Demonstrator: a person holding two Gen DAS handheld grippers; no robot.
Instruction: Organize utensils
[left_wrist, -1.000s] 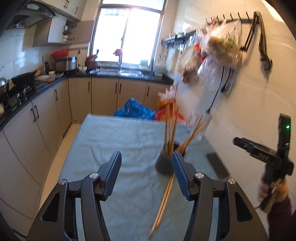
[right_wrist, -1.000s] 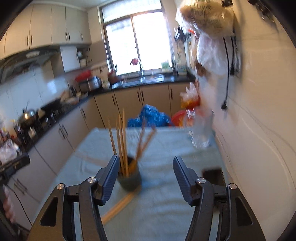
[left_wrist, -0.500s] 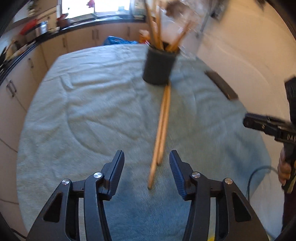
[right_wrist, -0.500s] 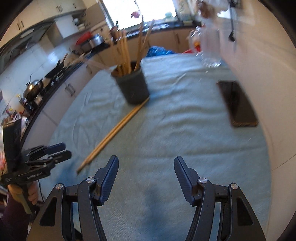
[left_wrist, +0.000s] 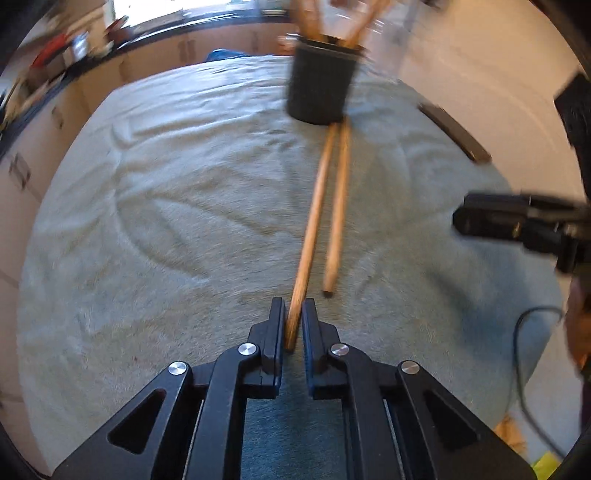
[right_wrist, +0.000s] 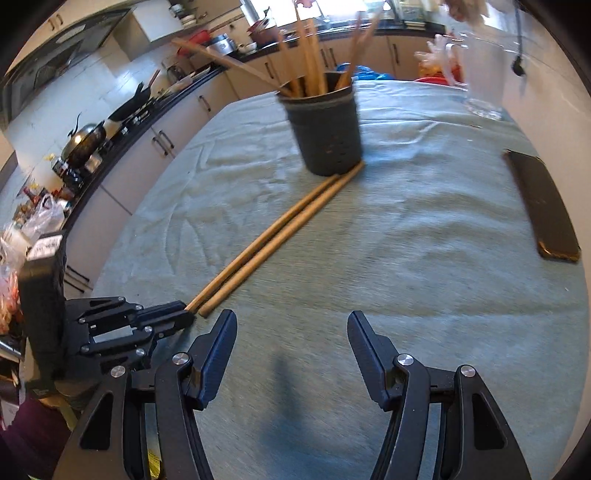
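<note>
Two long wooden chopsticks lie side by side on the teal cloth, their far ends against a dark utensil holder (left_wrist: 320, 86) (right_wrist: 325, 133) that has several more sticks standing in it. My left gripper (left_wrist: 293, 306) (right_wrist: 181, 312) is shut on the near end of the left chopstick (left_wrist: 314, 214) (right_wrist: 255, 240). The other chopstick (left_wrist: 338, 206) (right_wrist: 273, 247) lies loose just to its right. My right gripper (right_wrist: 291, 321) hangs open over bare cloth, nearer than the chopsticks' ends, with nothing between its fingers. In the left wrist view the right gripper (left_wrist: 476, 221) shows at the right edge.
A black phone (right_wrist: 543, 206) (left_wrist: 456, 133) lies on the cloth near the wall at right. A clear glass jug (right_wrist: 484, 74) stands at the far right corner. The teal cloth (right_wrist: 424, 258) covers the table. Kitchen counters with pots run along the left.
Both grippers have sunk toward the table and tilted down. The left gripper's jaws closed from wide apart onto the near end of the left chopstick. The right gripper's jaws kept their width.
</note>
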